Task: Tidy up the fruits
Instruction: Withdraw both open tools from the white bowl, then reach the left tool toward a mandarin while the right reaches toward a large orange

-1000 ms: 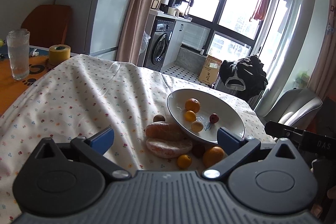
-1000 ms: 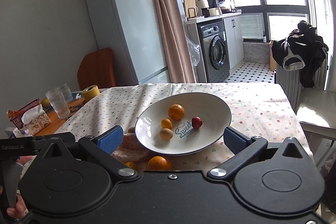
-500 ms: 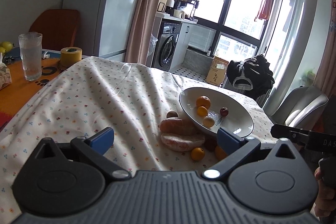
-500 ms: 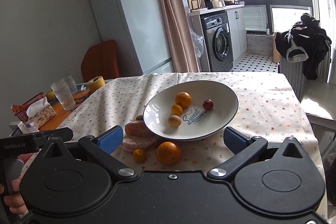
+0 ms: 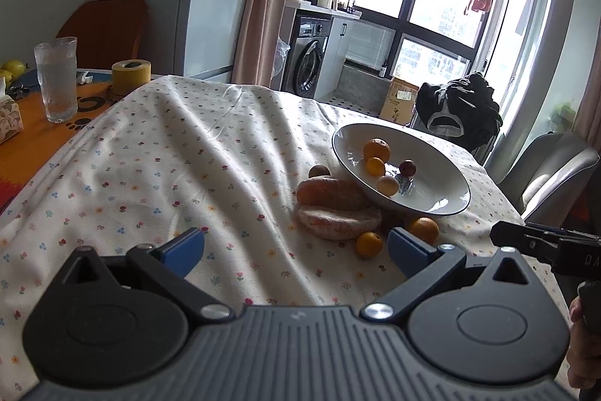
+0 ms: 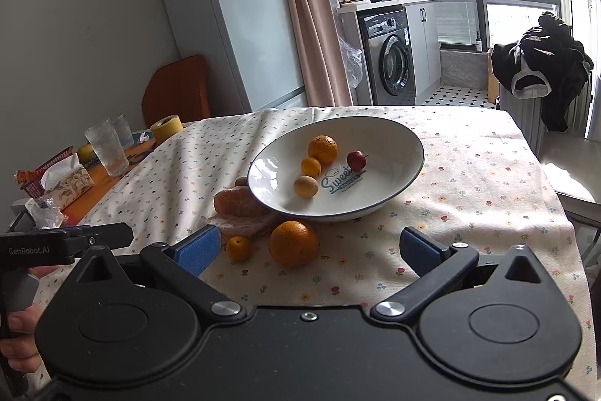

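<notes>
Covering the table, a floral cloth (image 6: pixel 469 175) bears a white bowl (image 6: pixel 390 141); fridge (image 6: pixel 225 10) at eleven o'clock; both grippers gape, empty.

Your table wears a flowered cloth (image 6: pixel 469 175), rumpled on the left. On it sits a white bowl (image 6: pixel 398 145), tipped up on two peeled fruits (image 6: pixel 240 202). Just in front lie a big orange (image 6: pixel 293 243) and a small one (image 6: pixel 238 248). At the bare orange end (image 5: pixel 22 153): a glass (image 5: pixel 56 77), yellow tape (image 5: pixel 130 76), a tissue box (image 6: pixel 69 183).
</notes>
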The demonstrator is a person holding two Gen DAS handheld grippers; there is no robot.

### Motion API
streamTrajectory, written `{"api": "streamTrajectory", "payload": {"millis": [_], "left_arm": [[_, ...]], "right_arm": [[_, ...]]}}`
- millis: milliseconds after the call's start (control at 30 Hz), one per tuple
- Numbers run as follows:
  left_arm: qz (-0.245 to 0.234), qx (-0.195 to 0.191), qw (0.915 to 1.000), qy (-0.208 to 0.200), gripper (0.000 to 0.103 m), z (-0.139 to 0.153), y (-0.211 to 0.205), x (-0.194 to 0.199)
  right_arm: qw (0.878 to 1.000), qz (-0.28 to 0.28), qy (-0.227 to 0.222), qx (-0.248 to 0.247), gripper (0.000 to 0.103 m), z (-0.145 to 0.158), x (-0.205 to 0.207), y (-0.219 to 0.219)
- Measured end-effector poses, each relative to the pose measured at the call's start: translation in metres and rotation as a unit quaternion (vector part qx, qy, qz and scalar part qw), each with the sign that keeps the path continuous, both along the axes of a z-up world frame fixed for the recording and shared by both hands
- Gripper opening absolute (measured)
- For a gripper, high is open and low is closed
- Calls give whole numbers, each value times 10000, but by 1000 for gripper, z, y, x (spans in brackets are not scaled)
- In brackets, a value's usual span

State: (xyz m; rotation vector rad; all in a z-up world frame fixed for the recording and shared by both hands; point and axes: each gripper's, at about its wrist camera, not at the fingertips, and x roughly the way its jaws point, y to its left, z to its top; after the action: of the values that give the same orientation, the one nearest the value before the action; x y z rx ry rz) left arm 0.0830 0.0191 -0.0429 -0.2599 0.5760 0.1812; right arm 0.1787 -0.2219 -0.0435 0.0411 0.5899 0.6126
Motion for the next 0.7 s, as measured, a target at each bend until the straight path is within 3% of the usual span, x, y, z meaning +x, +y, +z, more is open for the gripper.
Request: {"api": "streamTrajectory", "payload": {"millis": [500, 700], "left_arm": [[-473, -109, 9988, 92, 95, -19, -11, 17], [-677, -117, 9976, 113, 85, -23, -20, 29]], "right_arm": [[9998, 76, 84, -165, 101, -17, 7, 5], [9994, 232, 241, -126, 83, -23, 17, 10]]}}
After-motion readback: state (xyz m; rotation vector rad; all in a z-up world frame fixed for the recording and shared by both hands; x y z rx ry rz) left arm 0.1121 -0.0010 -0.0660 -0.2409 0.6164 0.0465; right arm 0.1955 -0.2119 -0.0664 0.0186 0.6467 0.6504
